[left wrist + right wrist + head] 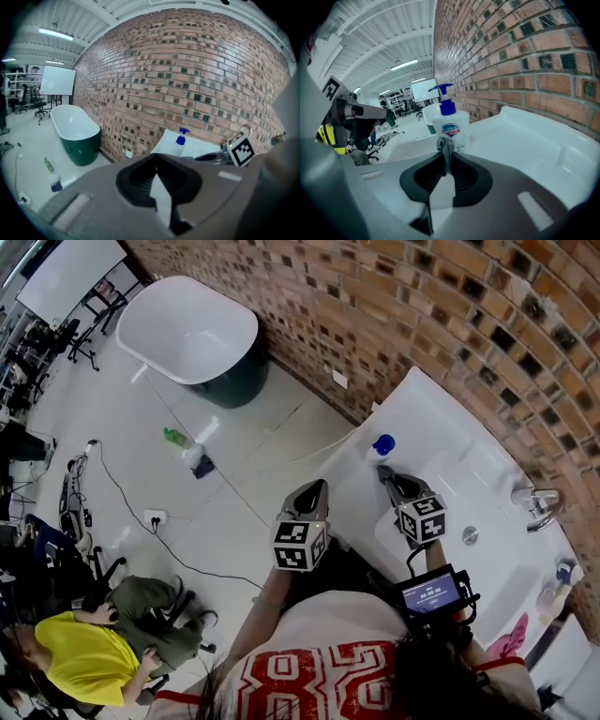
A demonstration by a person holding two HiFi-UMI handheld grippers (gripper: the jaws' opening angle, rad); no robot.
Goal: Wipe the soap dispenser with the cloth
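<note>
Right tongs (446, 159): clamped on a small, crumpled grey cloth (446, 146), which stood up in a tuft from between the jaws.

Left tongs (157, 174): jaws together, nothing between them; held off the basin, well apart from the work.

Item: white plastic soap dispenser (450, 123) with blue pump head and printed label. It stood upright at the far end of the white ceramic washbasin (469, 474), near the brick wall (441, 315) and just beyond the cloth; contact could not be told.

Handling, by judgement: the bottle was likely light, smooth-sided, slippery and easily tipped, so it was best steadied by the neck below the pump. The cloth was soft and limp, and needed a firm pinch.
</note>
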